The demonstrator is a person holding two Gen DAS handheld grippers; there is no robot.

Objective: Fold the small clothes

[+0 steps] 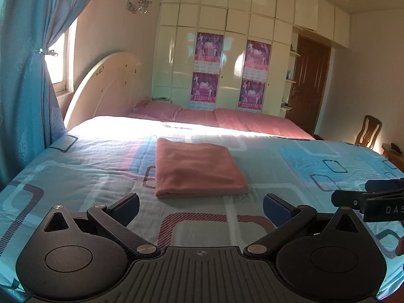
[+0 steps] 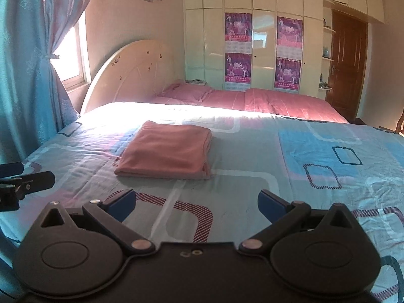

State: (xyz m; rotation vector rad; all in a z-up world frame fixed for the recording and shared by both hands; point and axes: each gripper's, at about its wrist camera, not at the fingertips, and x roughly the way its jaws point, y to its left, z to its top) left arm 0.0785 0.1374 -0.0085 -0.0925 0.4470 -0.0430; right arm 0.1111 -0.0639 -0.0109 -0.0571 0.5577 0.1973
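Observation:
A pink garment lies folded into a neat rectangle on the blue patterned bedspread, a short way ahead of both grippers. My left gripper is open wide with nothing between its blue pads, and sits back from the garment's near edge. In the right wrist view the same folded garment lies ahead and slightly left. My right gripper is also open and empty, above the bedspread. The right gripper's tip shows at the right edge of the left view; the left gripper's tip shows at the left edge of the right view.
Pink pillows and a pink cover lie at the far side of the bed against a cream wardrobe. A blue curtain and window stand at the left, a headboard behind. A wooden chair and door are at the right.

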